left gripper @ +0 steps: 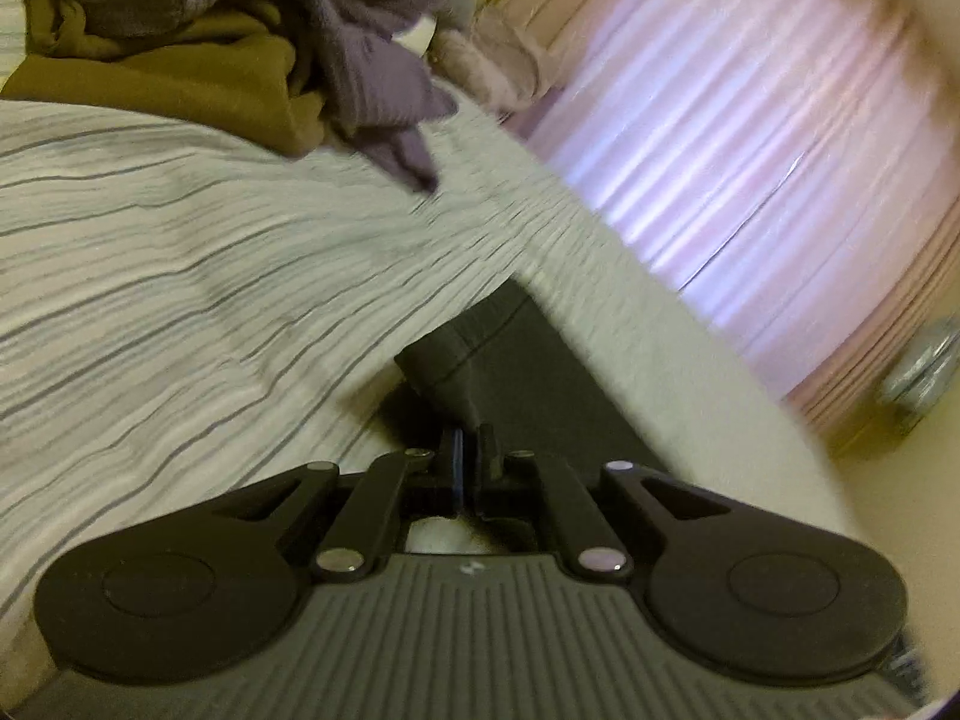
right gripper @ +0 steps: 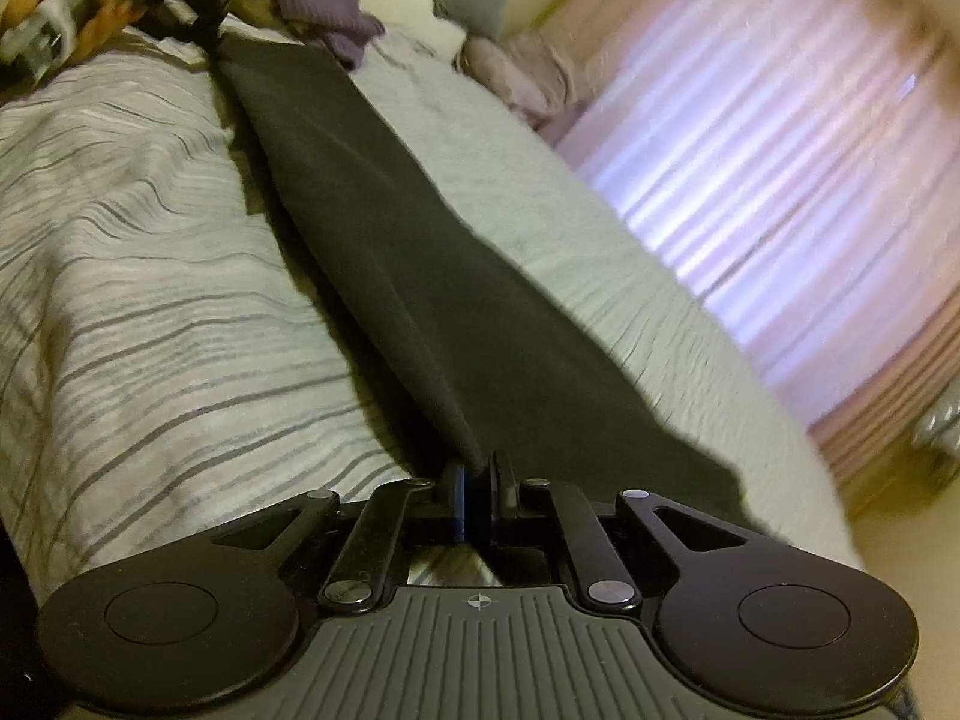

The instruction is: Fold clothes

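both claws, left gripper [left gripper: 468, 450] and right gripper [right gripper: 477, 480], clench opposite ends of the dark garment [right gripper: 384, 228], stretched lengthwise over the striped bed [right gripper: 150, 300].

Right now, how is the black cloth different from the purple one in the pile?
The black cloth is stretched long and flat across the striped bed, pinched at each end by the right gripper and left gripper. The purple cloth lies crumpled and ungripped on the brown garment. Both are on the bed.
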`<state>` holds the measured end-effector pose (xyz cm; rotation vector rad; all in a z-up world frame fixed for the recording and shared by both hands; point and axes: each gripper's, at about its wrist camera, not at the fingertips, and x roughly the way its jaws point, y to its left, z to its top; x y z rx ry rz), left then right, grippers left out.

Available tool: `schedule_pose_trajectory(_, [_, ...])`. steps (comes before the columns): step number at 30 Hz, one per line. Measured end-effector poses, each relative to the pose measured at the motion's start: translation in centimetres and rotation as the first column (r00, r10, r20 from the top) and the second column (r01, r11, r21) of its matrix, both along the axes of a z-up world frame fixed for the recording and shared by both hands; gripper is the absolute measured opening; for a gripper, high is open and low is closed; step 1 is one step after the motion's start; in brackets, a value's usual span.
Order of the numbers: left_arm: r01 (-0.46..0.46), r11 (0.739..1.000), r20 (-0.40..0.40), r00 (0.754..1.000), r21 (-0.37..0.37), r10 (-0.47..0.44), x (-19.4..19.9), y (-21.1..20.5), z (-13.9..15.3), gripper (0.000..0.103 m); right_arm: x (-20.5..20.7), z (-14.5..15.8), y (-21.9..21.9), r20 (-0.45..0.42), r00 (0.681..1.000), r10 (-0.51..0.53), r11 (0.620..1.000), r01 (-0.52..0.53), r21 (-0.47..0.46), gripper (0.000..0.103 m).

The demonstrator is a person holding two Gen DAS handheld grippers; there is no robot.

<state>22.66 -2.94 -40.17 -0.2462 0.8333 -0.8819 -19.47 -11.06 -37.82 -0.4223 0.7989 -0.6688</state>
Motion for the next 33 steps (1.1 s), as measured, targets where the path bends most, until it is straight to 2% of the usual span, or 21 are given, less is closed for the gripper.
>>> schedule_pose_trajectory(2, [-0.009, 0.999, 0.024, 1.0, 0.039, 0.008, -0.4, -0.3, 0.6, 0.009, -0.7, 1.2, 0.0, 0.074, 0.996, -0.051, 0.997, 0.047, 0.06, 0.031])
schedule_pose_trajectory(3, [-0.011, 0.998, 0.039, 0.999, 0.054, 0.009, -0.7, -0.3, 1.2, 0.01, -1.7, 2.1, -0.1, 0.14, 0.986, -0.088, 0.991, 0.073, 0.111, 0.056])
schedule_pose_trajectory(4, [-0.018, 0.997, 0.051, 0.999, 0.071, 0.014, -1.0, -0.1, 1.7, 0.012, -3.2, 3.0, -0.3, 0.219, 0.966, -0.14, 0.979, 0.103, 0.174, 0.067])
schedule_pose_trajectory(5, [-0.024, 0.997, 0.055, 0.998, 0.077, 0.02, -1.4, 0.3, 2.1, 0.013, -4.9, 3.8, -0.7, 0.294, 0.935, -0.199, 0.962, 0.129, 0.241, 0.067])
schedule_pose_trajectory(6, [-0.03, 0.996, 0.058, 0.998, 0.081, 0.025, -1.8, 0.7, 2.5, 0.013, -7.1, 4.3, -1.4, 0.366, 0.882, -0.297, 0.928, 0.175, 0.329, 0.066])
schedule_pose_trajectory(7, [-0.014, 0.997, 0.047, 0.999, 0.071, 0.011, -2.4, 1.1, 2.8, 0.013, -9.3, 4.7, -2.1, 0.426, 0.815, -0.394, 0.884, 0.208, 0.419, 0.066])
schedule_pose_trajectory(8, [0.011, 0.999, 0.036, 0.999, 0.051, -0.013, -3.1, 1.4, 3.2, 0.013, -11.6, 4.8, -3.1, 0.479, 0.731, -0.486, 0.835, 0.225, 0.502, 0.064])
schedule_pose_trajectory(9, [0.051, 0.998, 0.039, 0.998, 0.033, -0.053, -4.2, 1.4, 3.6, 0.013, -14.3, 4.6, -4.2, 0.522, 0.619, -0.586, 0.771, 0.229, 0.594, 0.052])
schedule_pose_trajectory(10, [0.094, 0.995, 0.046, 0.994, 0.016, -0.095, -5.4, 1.3, 4.0, 0.013, -16.5, 4.3, -4.9, 0.545, 0.534, -0.646, 0.727, 0.214, 0.652, 0.04])
schedule_pose_trajectory(12, [0.179, 0.984, 0.062, 0.982, -0.017, -0.178, -7.9, 1.0, 4.9, 0.013, -20.8, 3.7, -6.3, 0.558, 0.35, -0.752, 0.635, 0.161, 0.756, 0.039])
schedule_pose_trajectory(14, [0.264, 0.963, 0.066, 0.963, -0.048, -0.26, -10.2, -0.2, 5.4, 0.013, -25.1, 3.1, -7.6, 0.529, 0.161, -0.833, 0.545, 0.083, 0.834, 0.039])
schedule_pose_trajectory(16, [0.341, 0.937, 0.067, 0.939, -0.079, -0.336, -12.7, -1.7, 5.6, 0.013, -27.3, 2.7, -8.4, 0.521, 0.06, -0.852, 0.523, 0.049, 0.851, 0.039])
schedule_pose_trajectory(19, [0.392, 0.916, 0.056, 0.92, -0.085, -0.388, -15.0, -3.6, 5.4, 0.013, -29.4, 1.6, -9.8, 0.478, -0.044, -0.877, 0.48, -0.051, 0.876, 0.039])
schedule_pose_trajectory(24, [0.455, 0.887, 0.041, 0.891, -0.08, -0.453, -18.2, -6.1, 4.9, 0.013, -31.2, -0.2, -11.3, 0.395, -0.127, -0.91, 0.412, -0.151, 0.899, 0.039])
schedule_pose_trajectory(26, [0.458, 0.886, 0.034, 0.889, -0.068, -0.457, -18.5, -6.6, 4.5, 0.013, -31.7, -0.7, -11.4, 0.37, -0.138, -0.919, 0.389, -0.163, 0.906, 0.03])
schedule_pose_trajectory(27, [0.457, 0.887, 0.028, 0.889, -0.064, -0.456, -18.6, -6.8, 4.3, 0.013, -31.9, -0.7, -11.5, 0.364, -0.136, -0.921, 0.383, -0.158, 0.91, 0.023])
schedule_pose_trajectory(28, [0.457, 0.887, 0.023, 0.889, -0.06, -0.457, -18.6, -7.0, 4.0, 0.013, -32.1, -0.5, -11.3, 0.376, -0.13, -0.918, 0.392, -0.138, 0.91, 0.014])
schedule_pose_trajectory(29, [0.458, 0.887, 0.019, 0.889, -0.056, -0.458, -18.5, -7.2, 3.7, 0.013, -32.3, -0.3, -11.1, 0.389, -0.123, -0.913, 0.402, -0.114, 0.908, 0.013])
schedule_pose_trajectory(33, [0.459, 0.888, 0.021, 0.889, -0.027, -0.458, -17.9, -7.9, 2.1, 0.013, -31.1, 1.6, -8.8, 0.476, -0.035, -0.879, 0.472, 0.09, 0.877, 0.011])
